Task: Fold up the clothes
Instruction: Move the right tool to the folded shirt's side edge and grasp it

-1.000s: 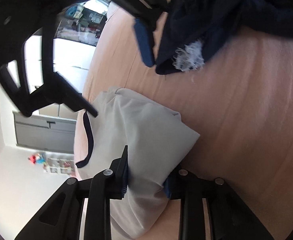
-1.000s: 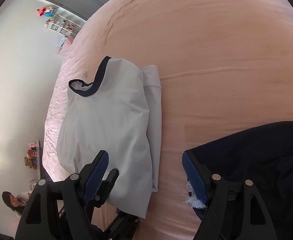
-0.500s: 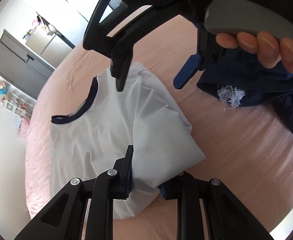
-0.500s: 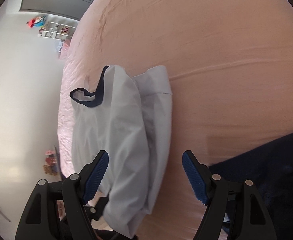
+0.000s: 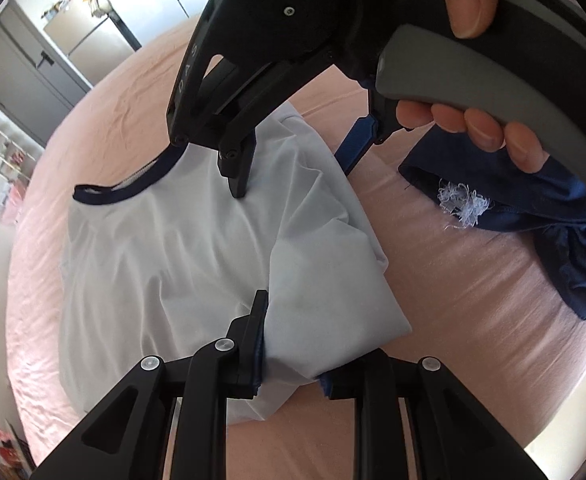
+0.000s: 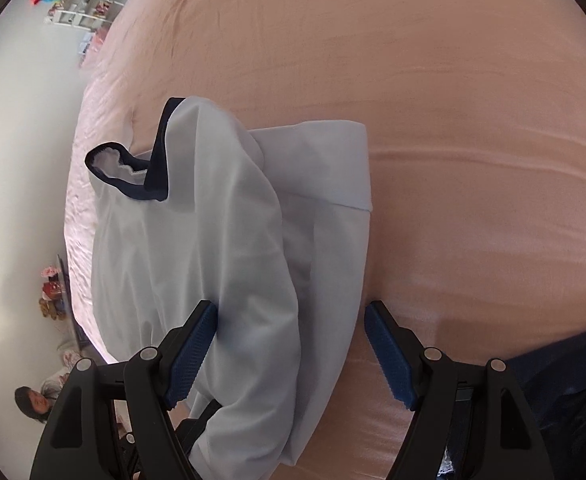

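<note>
Pinching the near end of the white T-shirt [image 5: 197, 264], the left gripper [image 5: 289, 344] lifts it off the pink bedsheet [image 6: 473, 120]; the right gripper [image 6: 293, 352] gapes over the fold. Loose layers could slide apart, undoing it.

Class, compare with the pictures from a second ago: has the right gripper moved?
Yes. The right gripper has moved off the navy garment and over the white shirt, jaws open.

Shirt [image 5: 197, 248] on bed [image 5: 473, 320], jeans [image 5: 533, 208] beside.
</note>
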Available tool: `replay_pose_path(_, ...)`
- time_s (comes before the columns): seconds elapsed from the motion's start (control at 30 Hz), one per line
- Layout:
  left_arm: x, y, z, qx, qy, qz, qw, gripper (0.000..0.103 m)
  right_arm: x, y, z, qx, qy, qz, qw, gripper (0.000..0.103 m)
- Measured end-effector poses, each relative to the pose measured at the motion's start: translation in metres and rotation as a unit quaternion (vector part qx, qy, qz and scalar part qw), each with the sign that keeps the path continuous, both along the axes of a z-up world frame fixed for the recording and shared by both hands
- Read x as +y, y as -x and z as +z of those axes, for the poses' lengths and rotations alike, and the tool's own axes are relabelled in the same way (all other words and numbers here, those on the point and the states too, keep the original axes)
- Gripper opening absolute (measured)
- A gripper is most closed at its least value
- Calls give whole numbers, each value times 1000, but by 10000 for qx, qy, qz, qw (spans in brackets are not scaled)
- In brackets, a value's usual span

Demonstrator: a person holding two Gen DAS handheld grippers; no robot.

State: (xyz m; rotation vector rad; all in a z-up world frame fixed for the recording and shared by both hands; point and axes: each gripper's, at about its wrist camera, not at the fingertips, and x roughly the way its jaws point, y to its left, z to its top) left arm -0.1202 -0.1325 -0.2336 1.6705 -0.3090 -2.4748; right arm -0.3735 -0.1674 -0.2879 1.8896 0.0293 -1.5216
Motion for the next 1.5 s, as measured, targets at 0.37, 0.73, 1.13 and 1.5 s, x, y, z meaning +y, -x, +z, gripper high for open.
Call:
replay_pose_path(0.37,-51,5,-6,-430,-1648,1029,9800,18,-37,-5,1,116,-488,227,9985,76)
replay_pose_path(0.73,-59,5,-12,-691,-1843,1098,9743,18,-73,-22,8,635,-1071,515,9909,76)
replay_pose_path(1.13,-61,1,-19,-745,-1852,1051,9742,18,-131,-58,30,2104,-1714,2099,9393,75)
replay_pose_path(1.5,-66,-6,-21,-696,-1844,1079,9744,18,-82,-32,42,1879,-1361,2013,9517,45)
